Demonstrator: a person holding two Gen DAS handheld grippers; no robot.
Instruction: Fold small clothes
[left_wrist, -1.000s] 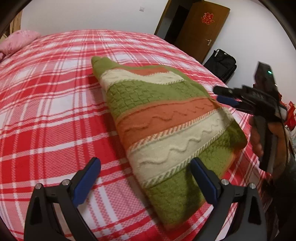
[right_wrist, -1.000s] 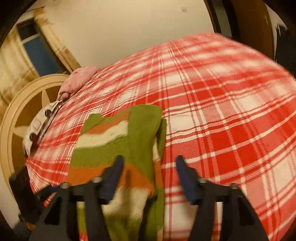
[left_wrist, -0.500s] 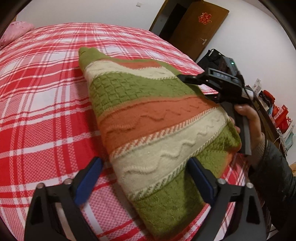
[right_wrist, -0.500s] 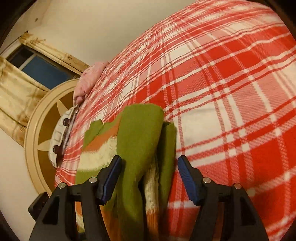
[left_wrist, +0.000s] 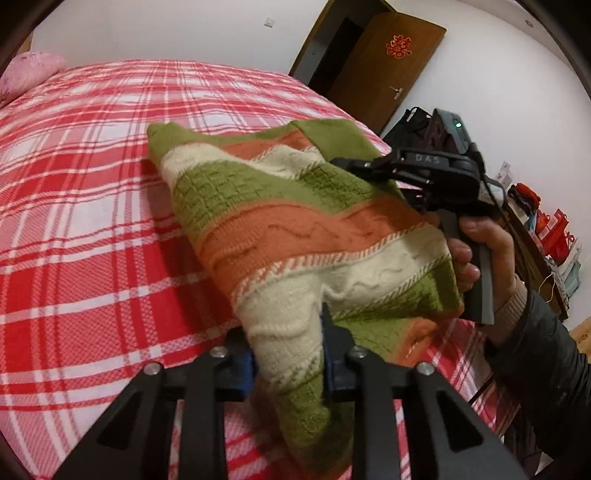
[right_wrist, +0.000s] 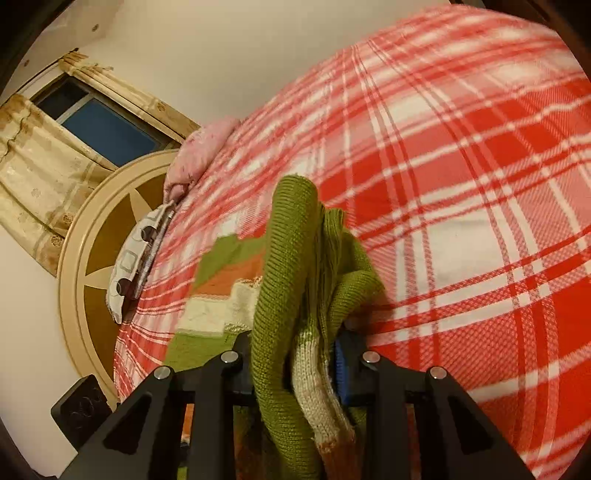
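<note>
Red plaid bedspread (left_wrist: 92, 221), pink pillow (left_wrist: 29, 72), brown door (left_wrist: 384, 62) (ajar), black bag (left_wrist: 410, 125), curtained window (right_wrist: 99, 125)

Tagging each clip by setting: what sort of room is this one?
Most likely a home bedroom: a bed under a red plaid cover, a pink pillow at its head, a curtained window and a wooden door.

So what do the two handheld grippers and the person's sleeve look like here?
Both the left gripper and right gripper have black triangular finger frames, silver bolts and blue pads. The right one shows a green light, lettering, a cable. Dark jacket sleeve over a beige knit cuff.
</note>
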